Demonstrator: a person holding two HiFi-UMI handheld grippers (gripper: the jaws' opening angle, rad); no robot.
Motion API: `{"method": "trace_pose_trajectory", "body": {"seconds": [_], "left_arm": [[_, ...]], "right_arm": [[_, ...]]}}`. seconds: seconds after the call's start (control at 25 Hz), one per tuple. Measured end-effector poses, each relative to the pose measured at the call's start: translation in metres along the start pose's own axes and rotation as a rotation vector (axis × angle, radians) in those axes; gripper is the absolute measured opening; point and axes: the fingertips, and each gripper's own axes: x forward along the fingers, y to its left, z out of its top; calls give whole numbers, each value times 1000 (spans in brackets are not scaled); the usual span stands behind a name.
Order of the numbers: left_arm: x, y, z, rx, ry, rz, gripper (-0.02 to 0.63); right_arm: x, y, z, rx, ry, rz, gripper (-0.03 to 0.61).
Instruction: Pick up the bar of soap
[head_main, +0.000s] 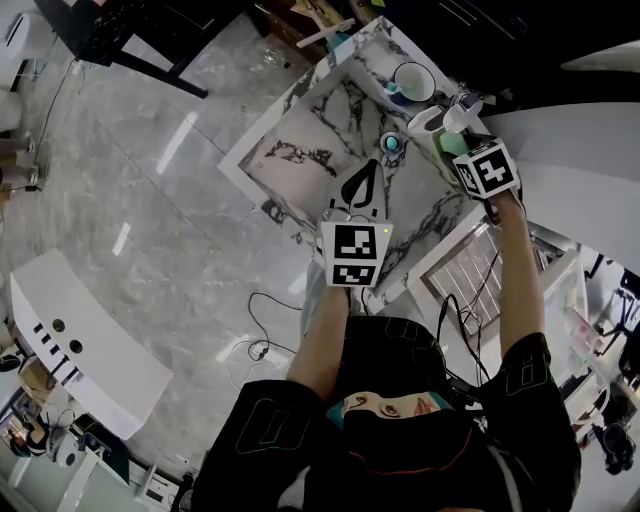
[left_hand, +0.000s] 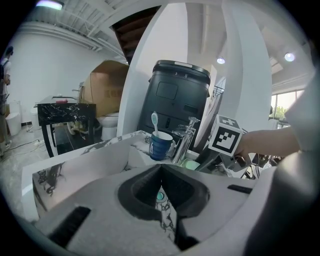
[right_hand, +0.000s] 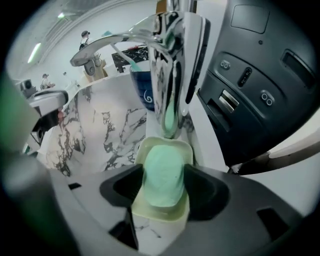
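Your right gripper (right_hand: 163, 181) straddles the bar of soap (right_hand: 162, 167), jaws spread, so closing and lifting remain; your left gripper (left_hand: 161, 174) is pressed together, empty.

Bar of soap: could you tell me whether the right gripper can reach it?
Probably yes: the right gripper has open jaws flanking the bar of soap in its dish, nothing between.

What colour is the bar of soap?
Mint-green bar of soap; right gripper view shows it best.

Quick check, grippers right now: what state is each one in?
Left gripper: jaws closed, empty.
Right gripper: jaws open, straddling the bar of soap in its dish, not gripping it.
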Motion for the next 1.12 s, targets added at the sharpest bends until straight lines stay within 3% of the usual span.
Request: {"method": "trace_pose_trajectory", "body": {"seconds": [0.4, 0.8, 1.12], "left_arm": [[1, -6, 3, -22, -8, 0, 9], [-18, -7, 4, -34, -35, 38, 9], [-35, -14, 1, -56, -61, 74, 9]], "right_arm": [[-1, -5, 1, 42, 64, -24, 260], [-7, -8, 0, 61, -32, -78, 256], [-34, -7, 11, 93, -199, -84, 253]]}}
